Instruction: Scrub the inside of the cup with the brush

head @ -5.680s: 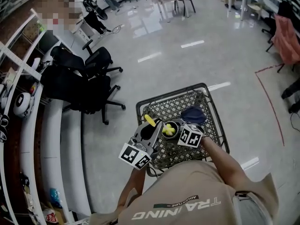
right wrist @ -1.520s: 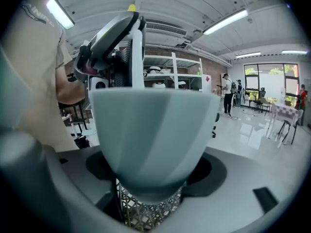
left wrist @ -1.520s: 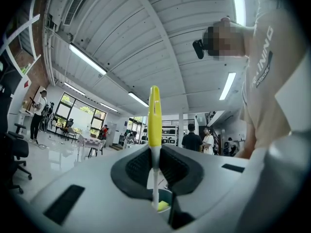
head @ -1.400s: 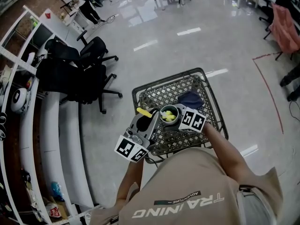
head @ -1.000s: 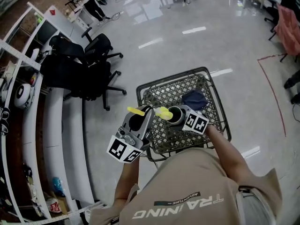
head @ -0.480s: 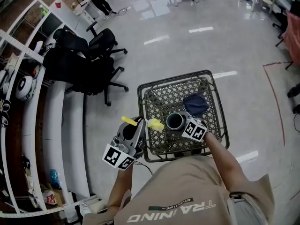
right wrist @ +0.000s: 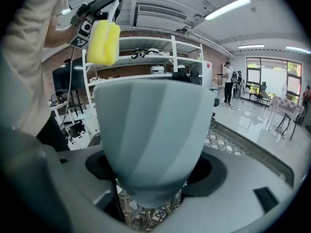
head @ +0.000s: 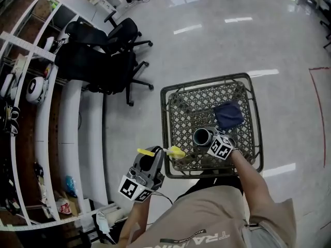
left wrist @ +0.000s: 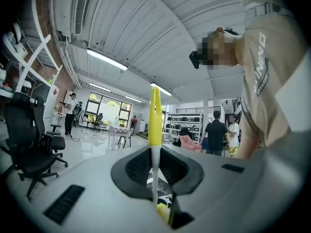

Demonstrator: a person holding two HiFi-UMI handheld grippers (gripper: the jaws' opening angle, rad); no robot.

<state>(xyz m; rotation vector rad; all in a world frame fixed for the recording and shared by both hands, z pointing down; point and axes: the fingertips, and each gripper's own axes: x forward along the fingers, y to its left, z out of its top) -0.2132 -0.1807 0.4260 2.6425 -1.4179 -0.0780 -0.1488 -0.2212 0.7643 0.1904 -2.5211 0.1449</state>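
Brush (head: 176, 151) clamped in L hand-held gripper (head: 156, 155); cup (head: 200, 136) in R hand-held gripper (head: 209, 142).

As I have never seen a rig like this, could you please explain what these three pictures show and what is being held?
There is no robot: a person holds a gripper in each hand, each with two jaws. The head view comes from a camera on the person's head, looking steeply down. The two gripper views come from cameras riding on the grippers, looking along their jaws. The right gripper is shut on a grey cup, upright over a wire-mesh table. The left gripper is shut on a yellow brush, its sponge head outside the cup. A dark blue cloth lies on the mesh.
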